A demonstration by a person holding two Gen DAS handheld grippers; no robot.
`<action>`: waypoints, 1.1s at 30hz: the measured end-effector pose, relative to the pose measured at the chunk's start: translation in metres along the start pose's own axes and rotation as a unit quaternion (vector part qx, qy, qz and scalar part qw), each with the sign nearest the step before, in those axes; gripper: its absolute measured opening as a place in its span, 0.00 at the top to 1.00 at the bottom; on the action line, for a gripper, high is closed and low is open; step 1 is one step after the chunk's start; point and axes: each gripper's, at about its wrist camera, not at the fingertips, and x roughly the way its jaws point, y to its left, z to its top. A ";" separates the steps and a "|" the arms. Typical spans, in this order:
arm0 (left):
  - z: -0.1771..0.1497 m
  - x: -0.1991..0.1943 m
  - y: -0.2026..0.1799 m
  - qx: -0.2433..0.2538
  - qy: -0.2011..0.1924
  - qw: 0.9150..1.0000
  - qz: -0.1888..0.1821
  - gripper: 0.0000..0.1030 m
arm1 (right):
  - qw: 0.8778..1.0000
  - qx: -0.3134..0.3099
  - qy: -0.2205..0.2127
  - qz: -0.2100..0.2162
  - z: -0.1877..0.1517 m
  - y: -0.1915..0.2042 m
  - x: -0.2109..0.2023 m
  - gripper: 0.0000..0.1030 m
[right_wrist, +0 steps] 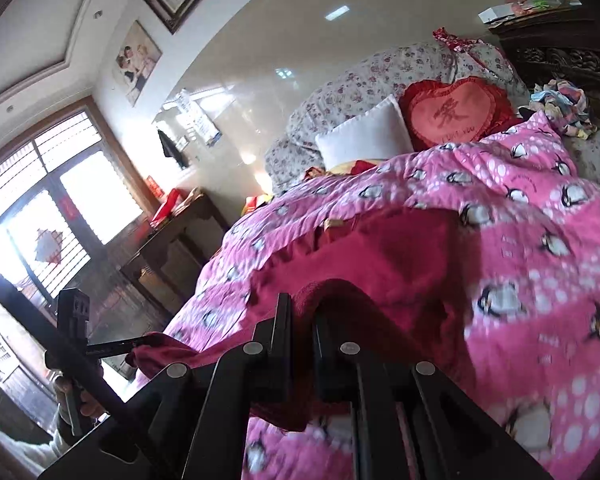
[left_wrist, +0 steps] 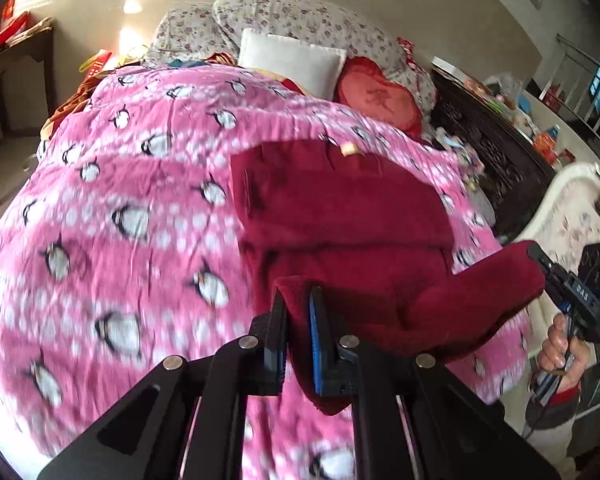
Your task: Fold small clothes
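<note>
Both grippers clamped on the dark red garment, hem lifted off the pink penguin blanket.

Left gripper (left_wrist: 298, 308) and right gripper (right_wrist: 302, 312) pinch the dark red garment (left_wrist: 340, 208) near its edge, frame centre; thin bite, so a jerk could slip a corner, skewing my fold on the pink penguin blanket (left_wrist: 120, 208).

Pink penguin quilt (left_wrist: 120, 208), heart cushion (right_wrist: 454, 114), white pillow (left_wrist: 292, 60)

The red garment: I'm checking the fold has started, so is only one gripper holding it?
No: the left gripper and the right gripper each pinch an edge of the red garment.
</note>
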 end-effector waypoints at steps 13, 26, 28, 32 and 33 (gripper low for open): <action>0.078 0.075 0.010 -0.019 0.008 1.000 0.023 0.91 | 0.999 0.021 0.012 -0.045 0.049 -0.039 0.072 0.91; 0.137 0.163 0.020 -0.035 0.031 0.997 0.064 0.91 | 0.993 0.056 0.036 -0.094 0.080 -0.094 0.145 0.91; 0.141 0.173 0.021 -0.032 0.032 0.996 0.072 0.91 | 0.992 0.055 0.046 -0.104 0.082 -0.102 0.158 0.91; 0.150 0.189 0.030 -0.051 0.031 0.996 0.060 0.90 | 0.991 0.067 0.045 -0.106 0.088 -0.114 0.173 0.90; 0.151 0.190 0.031 -0.052 0.032 0.997 0.055 0.90 | 0.991 0.071 0.041 -0.102 0.089 -0.115 0.172 0.89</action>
